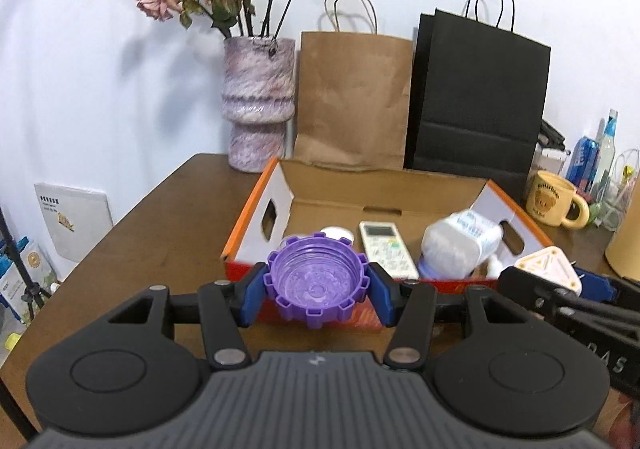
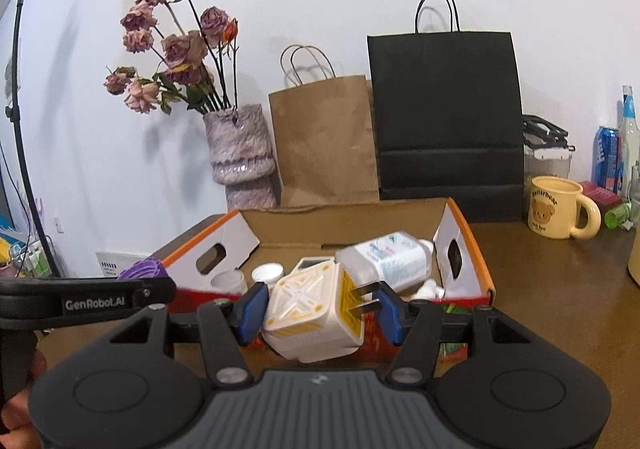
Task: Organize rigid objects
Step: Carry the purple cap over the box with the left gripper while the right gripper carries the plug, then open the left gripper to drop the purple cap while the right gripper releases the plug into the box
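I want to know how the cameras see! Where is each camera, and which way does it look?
Left wrist view: sits on the left claw, looks along it over the box toward the wall; shows its fingers holding a purple lid and the right claw beside it.
Right wrist view: sits on the right claw, looks the same way; shows its fingers holding a charger, the left claw, and a hand.
Both see the box, vase, bags and mug.

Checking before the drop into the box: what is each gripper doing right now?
Left gripper: jaws shut on the purple lid.
Right gripper: jaws shut on the white plug adapter.
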The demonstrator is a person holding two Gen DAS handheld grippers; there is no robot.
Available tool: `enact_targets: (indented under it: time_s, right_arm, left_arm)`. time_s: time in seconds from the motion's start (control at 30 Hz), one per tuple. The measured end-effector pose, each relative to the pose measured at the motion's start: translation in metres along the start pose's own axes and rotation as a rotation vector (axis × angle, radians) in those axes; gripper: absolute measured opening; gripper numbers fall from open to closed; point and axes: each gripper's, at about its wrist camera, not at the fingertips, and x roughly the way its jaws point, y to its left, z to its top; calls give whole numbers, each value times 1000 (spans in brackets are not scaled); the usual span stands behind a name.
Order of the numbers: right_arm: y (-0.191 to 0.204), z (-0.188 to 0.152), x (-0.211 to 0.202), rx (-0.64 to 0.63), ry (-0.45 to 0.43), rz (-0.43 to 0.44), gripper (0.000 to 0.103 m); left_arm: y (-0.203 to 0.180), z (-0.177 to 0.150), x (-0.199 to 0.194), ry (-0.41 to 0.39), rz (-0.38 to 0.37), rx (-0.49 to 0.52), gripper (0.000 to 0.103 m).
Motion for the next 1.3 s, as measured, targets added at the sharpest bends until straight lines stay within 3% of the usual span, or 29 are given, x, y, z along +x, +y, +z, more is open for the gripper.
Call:
enact_targets:
  time_s: [0.63,1.3]
  right_arm:
    - [-22,33,55,-8,-38,-9,57]
    - [-36,40,122,-51,6,-31,57]
  left_arm:
    - [-6,42,58,-30,25,-49,54]
    - [-18,54,121,-9,43,33,54]
